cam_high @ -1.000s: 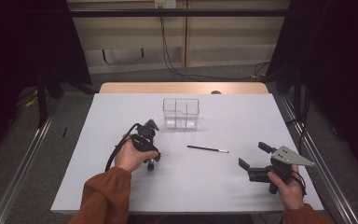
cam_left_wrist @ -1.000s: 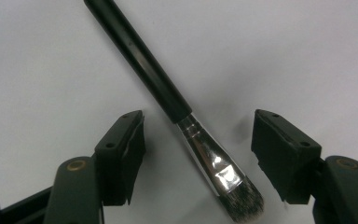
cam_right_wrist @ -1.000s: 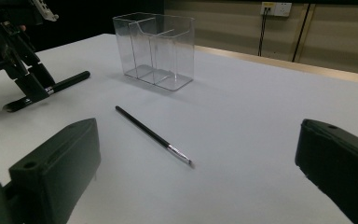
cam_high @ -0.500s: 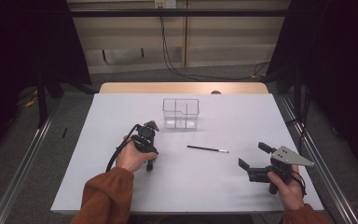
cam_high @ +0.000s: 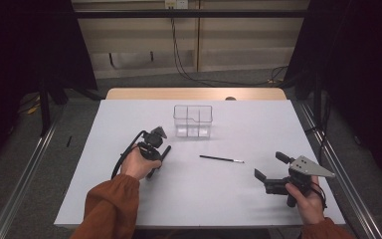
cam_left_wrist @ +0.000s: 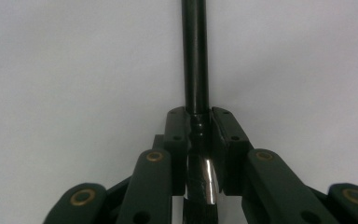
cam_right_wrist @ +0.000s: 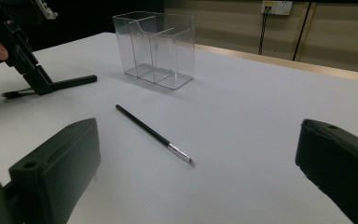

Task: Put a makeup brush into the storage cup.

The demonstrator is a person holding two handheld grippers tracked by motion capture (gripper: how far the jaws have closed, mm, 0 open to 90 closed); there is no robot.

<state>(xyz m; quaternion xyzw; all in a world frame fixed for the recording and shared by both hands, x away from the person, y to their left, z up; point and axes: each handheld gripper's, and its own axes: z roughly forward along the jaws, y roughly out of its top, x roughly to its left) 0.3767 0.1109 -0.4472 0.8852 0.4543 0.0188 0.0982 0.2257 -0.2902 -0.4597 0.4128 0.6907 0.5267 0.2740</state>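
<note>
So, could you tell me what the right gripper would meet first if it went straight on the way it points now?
Most likely the thin brush lying on the table: it sits between the right gripper and the clear organizer behind it. If the open jaws pass above the brush, the organizer may come first; depth is hard to judge.

Clear three-compartment organiser upright toward the far middle of the white table. Thin black liner brush flat on the sheet just in front, pale tip to the right. Loose cables on the floor beyond.
</note>
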